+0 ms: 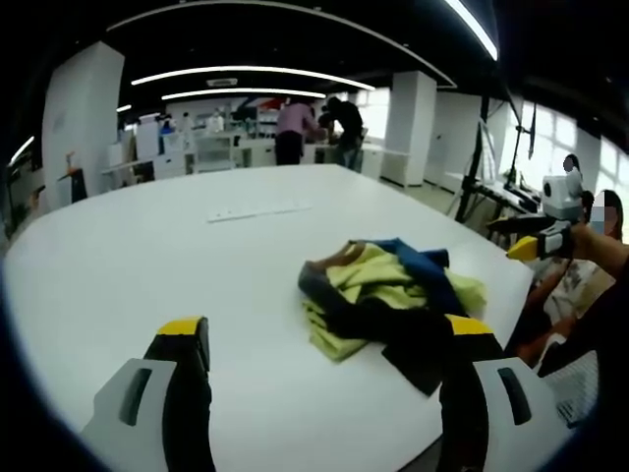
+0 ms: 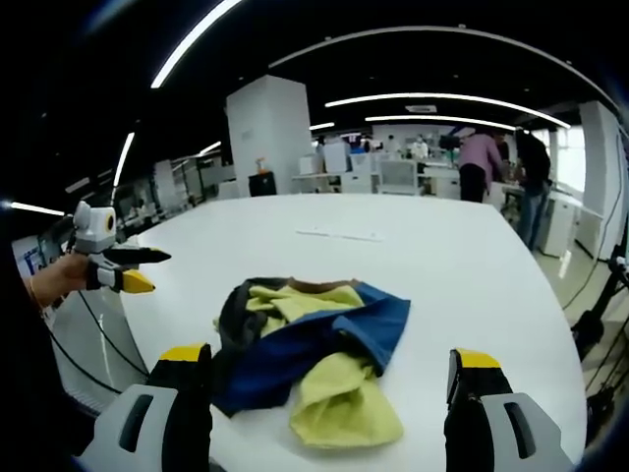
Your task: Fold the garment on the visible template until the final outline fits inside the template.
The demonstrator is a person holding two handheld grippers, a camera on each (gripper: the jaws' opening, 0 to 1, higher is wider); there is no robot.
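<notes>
The garment (image 2: 313,354) lies in a crumpled heap on the white tabletop (image 2: 462,275), yellow and blue and dark all mixed up. In the right gripper view it sits near 6 o'clock, just ahead of the right tongs (image 2: 329,418), whose two jaws stand wide apart with nothing held. In the left gripper view the garment (image 1: 388,300) is at about 4 o'clock, close to the tabletop (image 1: 147,256) edge, and the left tongs (image 1: 329,393) are wide open and hold nothing too. The other tongs peek in at 3 o'clock in the left gripper view (image 1: 536,246) and at 9 o'clock in the right gripper view (image 2: 133,270). I cannot make out a template under the cloth or beside it; a thin pale strip (image 1: 257,210) lies well apart, near 12 o'clock. What could go wrong, I think: the heap is bunched up, so a pinch may catch many layers at once, and the cloth would not spread flat. A pull toward the near edge could drag part of it off the tabletop. And with no outline easy to see, the fold could end up in the wrong spot.
</notes>
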